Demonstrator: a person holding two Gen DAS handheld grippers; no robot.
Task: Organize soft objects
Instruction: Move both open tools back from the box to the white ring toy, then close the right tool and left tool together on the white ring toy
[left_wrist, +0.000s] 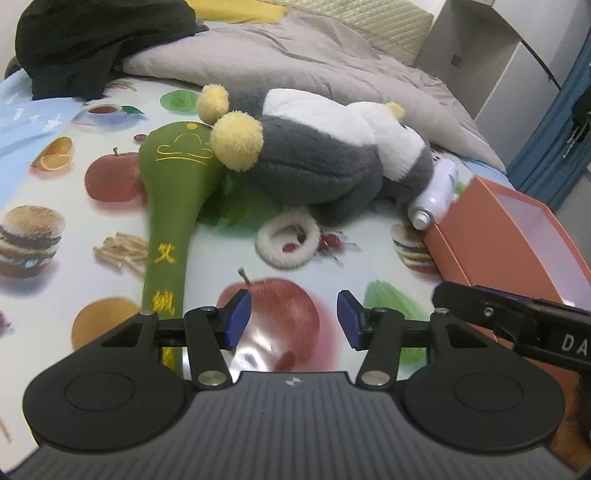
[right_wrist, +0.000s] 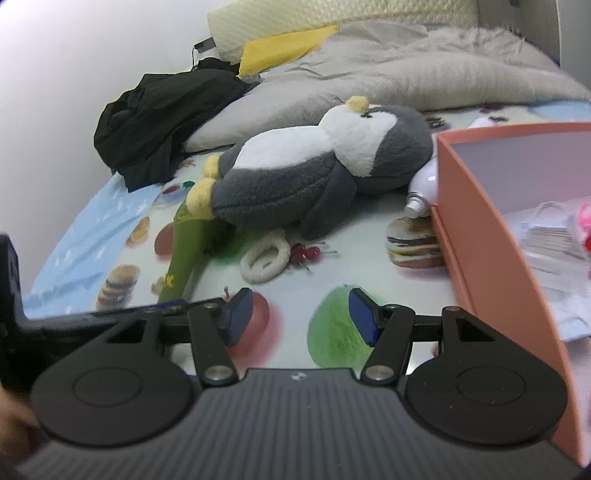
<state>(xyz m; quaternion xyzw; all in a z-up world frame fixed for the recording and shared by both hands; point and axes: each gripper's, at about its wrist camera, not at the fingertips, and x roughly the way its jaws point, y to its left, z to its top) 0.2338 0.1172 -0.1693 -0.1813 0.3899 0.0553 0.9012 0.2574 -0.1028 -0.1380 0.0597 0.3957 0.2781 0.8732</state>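
A grey and white plush penguin (left_wrist: 321, 155) with yellow feet lies on its side on the fruit-print sheet (left_wrist: 74, 229); it also shows in the right wrist view (right_wrist: 295, 173). A green padded mallet (left_wrist: 171, 192) lies against its feet, also in the right wrist view (right_wrist: 188, 247). A white fluffy ring (left_wrist: 288, 240) lies in front of the penguin, also in the right wrist view (right_wrist: 266, 258). My left gripper (left_wrist: 293, 319) is open and empty above the sheet, short of the ring. My right gripper (right_wrist: 301, 315) is open and empty, beside an orange box (right_wrist: 491, 236).
The orange box (left_wrist: 509, 240) stands open at the right, with packets inside. A white bottle (left_wrist: 436, 192) lies between box and penguin. Grey duvet (left_wrist: 295, 62), black garment (left_wrist: 92, 40) and yellow cloth (right_wrist: 284, 48) lie at the back. A blue cloth (right_wrist: 88, 236) lies left.
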